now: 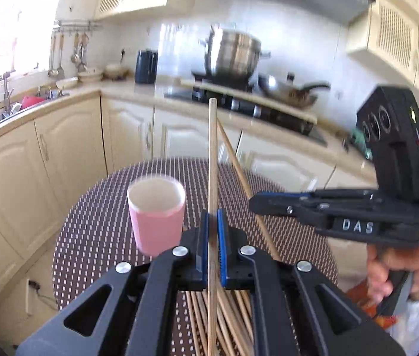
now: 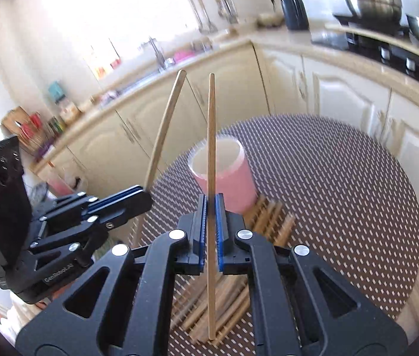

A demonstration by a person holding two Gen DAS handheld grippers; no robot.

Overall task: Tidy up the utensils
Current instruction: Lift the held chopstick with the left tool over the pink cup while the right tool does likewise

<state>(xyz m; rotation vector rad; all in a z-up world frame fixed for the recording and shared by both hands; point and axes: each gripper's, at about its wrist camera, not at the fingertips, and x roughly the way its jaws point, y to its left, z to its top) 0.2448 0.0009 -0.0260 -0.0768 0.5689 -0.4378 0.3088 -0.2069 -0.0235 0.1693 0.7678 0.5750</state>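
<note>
Black jaws fill the bottom of both views. Each gripper pinches one chopstick between its blue pads.

Seen from the left wrist, the left gripper (image 1: 213,222) is closed tight on the left chopstick (image 1: 213,154). That stick stands almost straight up in the middle of the frame, and its top reaches up to the stove (image 1: 254,103). At the right of the frame is the right gripper (image 1: 252,201), held by a hand (image 1: 387,270) in the lower right. It is closed on the right chopstick (image 1: 236,160), which slants up toward the middle.

Seen from the right wrist, the right gripper (image 2: 211,207) holds its stick (image 2: 211,178) upright in the middle. The left gripper (image 2: 147,197) is at the left of the frame, and its stick (image 2: 165,130) leans up to the right.

More sticks lie in a pile (image 2: 230,296) on the table (image 2: 343,207), low in the frame, under the jaws. The table has a brown cloth with white spots. A pink cup (image 1: 157,213) stands upright on the table, just beyond the pile. It looks empty inside. In the left view the cup is left of the middle. In the right view it sits behind the held stick.

Cream cupboards (image 1: 70,148) run along the back. A big steel pot (image 1: 233,53) and a pan (image 1: 292,90) sit on the stove.
</note>
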